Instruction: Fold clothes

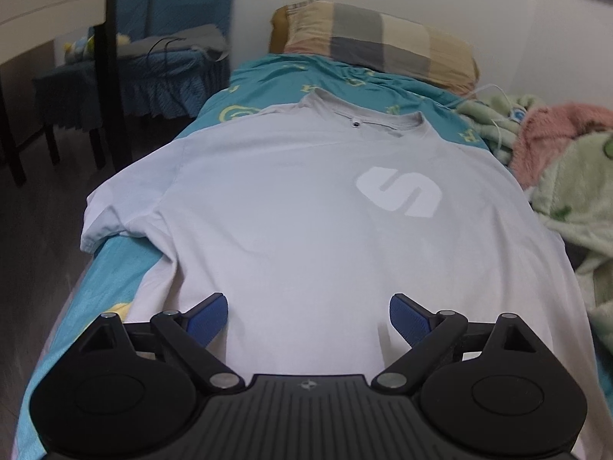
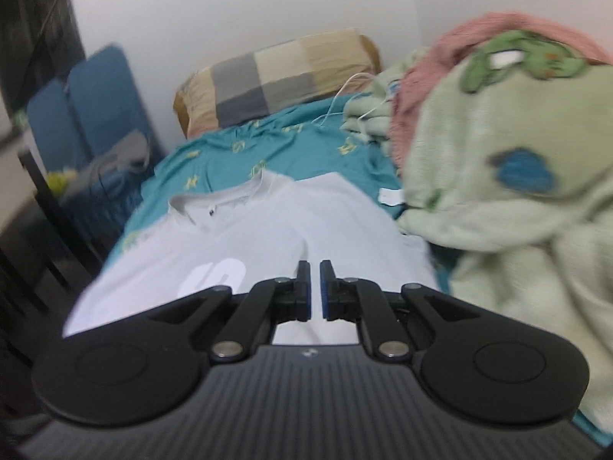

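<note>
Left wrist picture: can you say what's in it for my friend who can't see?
A pale grey T-shirt lies flat, front up, on a teal bed sheet. The left gripper hangs open over its lower part. A checked pillow sits beyond the collar.

blurred green blanket (image 2: 498, 199) hides the t-shirt's (image 2: 291, 222) right sleeve.

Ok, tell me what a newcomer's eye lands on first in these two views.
First, the pale grey T-shirt with a white S logo, spread flat across the teal bedsheet. Next, the fluffy green and pink blanket heaped along the bed's right side, and the checked pillow at the head by the wall. Low in each view sits a gripper: the left gripper gapes over the shirt's hem, while the right gripper is shut, holding nothing.
</note>
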`<state>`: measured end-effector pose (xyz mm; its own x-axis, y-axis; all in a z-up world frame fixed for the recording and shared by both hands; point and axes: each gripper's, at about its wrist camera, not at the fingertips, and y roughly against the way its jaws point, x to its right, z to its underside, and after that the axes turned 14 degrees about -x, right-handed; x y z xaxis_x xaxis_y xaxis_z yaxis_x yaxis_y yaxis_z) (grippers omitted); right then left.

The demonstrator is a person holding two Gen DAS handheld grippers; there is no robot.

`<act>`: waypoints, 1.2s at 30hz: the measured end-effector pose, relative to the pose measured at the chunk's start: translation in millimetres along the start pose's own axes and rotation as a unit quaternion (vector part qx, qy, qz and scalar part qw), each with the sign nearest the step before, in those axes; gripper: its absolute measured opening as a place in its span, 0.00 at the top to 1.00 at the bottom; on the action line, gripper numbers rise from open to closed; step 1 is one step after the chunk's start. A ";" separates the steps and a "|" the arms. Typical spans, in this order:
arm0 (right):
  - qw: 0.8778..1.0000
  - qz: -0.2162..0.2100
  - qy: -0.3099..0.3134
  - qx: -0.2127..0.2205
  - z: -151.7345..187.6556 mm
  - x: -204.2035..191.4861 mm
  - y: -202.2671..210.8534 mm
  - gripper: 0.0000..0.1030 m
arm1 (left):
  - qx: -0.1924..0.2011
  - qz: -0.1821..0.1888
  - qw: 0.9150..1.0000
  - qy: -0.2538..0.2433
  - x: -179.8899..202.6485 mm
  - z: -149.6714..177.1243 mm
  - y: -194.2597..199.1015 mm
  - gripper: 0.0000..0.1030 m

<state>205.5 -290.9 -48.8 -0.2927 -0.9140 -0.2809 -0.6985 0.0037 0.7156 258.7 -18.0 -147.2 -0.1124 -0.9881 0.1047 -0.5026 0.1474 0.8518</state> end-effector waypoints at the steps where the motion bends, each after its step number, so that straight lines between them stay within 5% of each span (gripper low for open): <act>1: 1.000 -0.001 -0.015 0.004 1.1 8.5 8.9 0.91 | 0.002 -0.003 1.000 -0.013 4.9 3.5 0.8 0.11; 6: 0.995 -0.001 -0.085 0.045 -13.8 58.1 39.1 0.84 | 0.014 -0.024 0.995 -0.091 47.4 12.0 8.5 0.19; 9: 0.988 -0.008 -0.126 0.087 -22.6 91.4 45.3 0.38 | 0.039 -0.028 0.988 -0.148 89.1 2.5 13.0 0.19; 10: 0.985 -0.011 -0.138 0.098 -23.2 101.6 46.2 0.34 | 0.047 -0.024 0.983 -0.175 109.4 -5.0 9.9 0.19; 15: 0.979 -0.029 -0.160 0.125 -26.1 130.7 49.3 0.34 | 0.079 0.001 0.948 -0.308 209.1 -41.5 -9.7 0.21; 22: 0.963 0.017 -0.183 0.197 -25.6 157.8 60.4 0.34 | 0.043 0.018 0.894 -0.446 328.2 -63.4 -77.3 0.32; 26: 0.962 0.026 -0.195 0.189 -22.8 163.0 50.2 0.34 | 0.022 -0.013 0.869 -0.495 355.3 -57.3 -113.0 0.46; 28: 0.964 0.027 -0.194 0.180 -22.7 161.1 43.9 0.34 | 0.021 -0.021 0.860 -0.509 362.9 -56.3 -124.8 0.65; 29: 0.965 0.028 -0.192 0.179 -22.5 159.7 42.2 0.34 | 0.025 -0.013 0.868 -0.495 358.7 -58.5 -122.7 0.85; 30: 0.965 0.029 -0.190 0.179 -21.9 158.7 41.8 0.34 | 0.029 -0.005 0.876 -0.481 354.5 -60.8 -120.5 0.94; 32: 0.964 0.032 -0.189 0.182 -20.9 157.5 42.5 0.34 | 0.036 0.012 0.891 -0.453 346.0 -65.2 -116.2 0.95; 36: 0.964 0.031 -0.194 0.182 -19.8 157.5 44.1 0.34 | 0.058 0.074 0.954 -0.285 286.8 -83.0 -86.7 0.96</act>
<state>141.5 -442.8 -48.9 -0.5144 -0.6872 -0.5130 -0.8335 0.2598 0.4877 341.2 -317.7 -148.4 -0.6213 -0.7765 -0.1049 -0.5323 0.3200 0.7837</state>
